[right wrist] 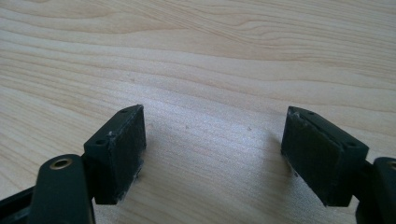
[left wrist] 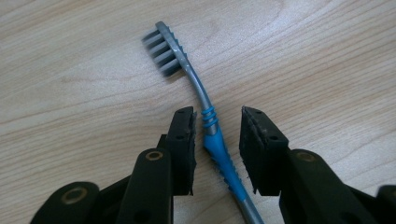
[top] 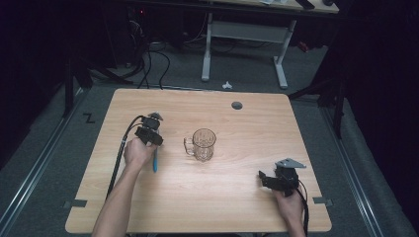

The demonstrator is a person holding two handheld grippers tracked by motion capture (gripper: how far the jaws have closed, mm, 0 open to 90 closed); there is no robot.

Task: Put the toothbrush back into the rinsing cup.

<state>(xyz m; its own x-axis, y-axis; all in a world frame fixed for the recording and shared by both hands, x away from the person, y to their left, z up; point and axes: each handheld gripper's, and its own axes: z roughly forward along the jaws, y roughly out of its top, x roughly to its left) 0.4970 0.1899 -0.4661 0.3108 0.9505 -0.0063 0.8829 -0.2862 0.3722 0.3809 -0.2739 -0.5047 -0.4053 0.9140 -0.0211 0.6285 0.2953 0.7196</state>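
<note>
A toothbrush with a blue-and-grey handle and grey bristles lies flat on the wooden table. My left gripper points down over it, one jaw on each side of the blue grip section. The brush lies close to the left pad, with a clear gap to the right pad. In the high view the toothbrush sticks out below my left gripper, left of a clear glass mug that stands upright at mid-table. My right gripper rests near the front right, wide open over bare wood.
A dark round grommet sits in the table's far edge. Beyond the table stand a white desk frame and cables on the floor. Bare wood lies between the mug and my right gripper.
</note>
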